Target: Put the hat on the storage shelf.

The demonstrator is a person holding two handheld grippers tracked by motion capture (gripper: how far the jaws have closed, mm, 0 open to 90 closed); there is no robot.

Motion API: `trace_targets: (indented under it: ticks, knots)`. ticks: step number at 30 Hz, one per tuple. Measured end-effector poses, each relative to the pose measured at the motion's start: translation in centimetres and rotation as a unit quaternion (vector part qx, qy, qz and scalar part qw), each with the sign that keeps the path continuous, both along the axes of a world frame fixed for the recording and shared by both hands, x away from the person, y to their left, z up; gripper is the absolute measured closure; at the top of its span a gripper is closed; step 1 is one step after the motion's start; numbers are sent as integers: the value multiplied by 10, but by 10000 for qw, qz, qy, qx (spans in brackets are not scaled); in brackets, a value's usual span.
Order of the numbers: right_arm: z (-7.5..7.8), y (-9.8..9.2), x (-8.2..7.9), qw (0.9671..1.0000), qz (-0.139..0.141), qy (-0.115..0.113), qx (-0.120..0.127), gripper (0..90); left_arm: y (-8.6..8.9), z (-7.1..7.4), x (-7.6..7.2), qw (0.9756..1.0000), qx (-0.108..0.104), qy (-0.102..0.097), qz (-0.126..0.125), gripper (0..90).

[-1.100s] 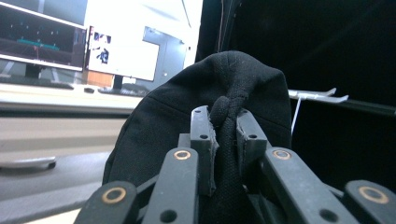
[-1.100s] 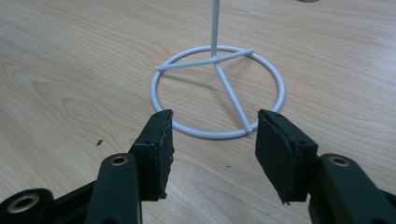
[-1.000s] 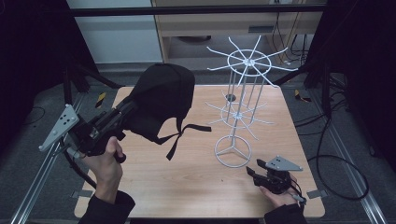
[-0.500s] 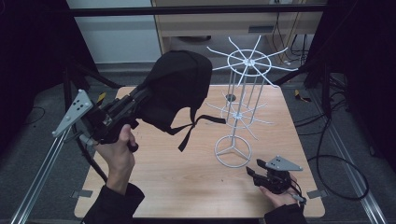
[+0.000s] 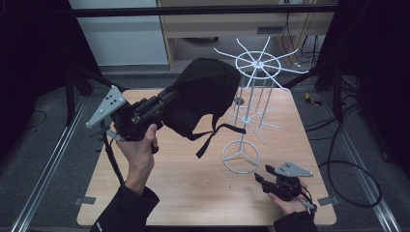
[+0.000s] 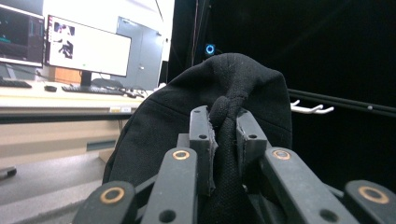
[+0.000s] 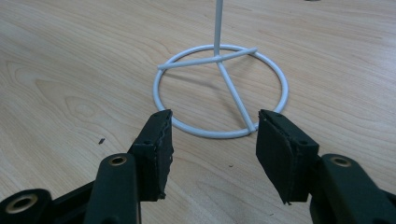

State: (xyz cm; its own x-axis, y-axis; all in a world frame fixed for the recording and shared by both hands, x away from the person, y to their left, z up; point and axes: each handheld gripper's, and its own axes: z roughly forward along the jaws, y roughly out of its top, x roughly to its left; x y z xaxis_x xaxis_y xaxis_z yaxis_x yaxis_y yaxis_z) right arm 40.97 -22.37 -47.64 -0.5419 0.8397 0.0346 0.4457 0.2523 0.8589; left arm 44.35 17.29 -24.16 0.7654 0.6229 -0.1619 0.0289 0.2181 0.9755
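A black cap (image 5: pixel 205 94) with a dangling strap (image 5: pixel 212 135) hangs in the air, held up by my left gripper (image 5: pixel 167 99), which is shut on a fold of its fabric (image 6: pixel 226 126). The cap sits just left of the top ring of a white wire rack (image 5: pixel 258 65), whose round base (image 5: pixel 241 157) stands on the wooden table (image 5: pixel 169 188). My right gripper (image 5: pixel 261 180) rests low near the table's front right, open, its jaws pointing at the rack's base ring (image 7: pixel 219 88) with nothing between them.
A white hook arm (image 6: pixel 310 109) of the rack pokes out behind the cap in the left gripper view. Cables lie on the floor at the right (image 5: pixel 348 145). Metal rails (image 5: pixel 43 174) run along both sides of the table. A cabinet (image 5: pixel 227 24) stands behind it.
My left gripper has lifted the cap and carried it up and to the right, toward the rack's top ring. The right gripper has stayed where it was.
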Motion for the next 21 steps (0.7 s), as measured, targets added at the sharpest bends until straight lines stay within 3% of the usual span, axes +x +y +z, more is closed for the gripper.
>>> trace_targets:
  ticks: [8,17,21]
  knots:
    - [0,0,0,10000,6,18,-8,460,-2,-16,8,9996,32,227,-141,781]
    - [0,1,0,10000,14,49,-5,456,-8,-34,8,9976,585,363,-84,760]
    - [0,1,0,10000,20,45,5,456,-10,-39,10,9968,656,433,-113,754]
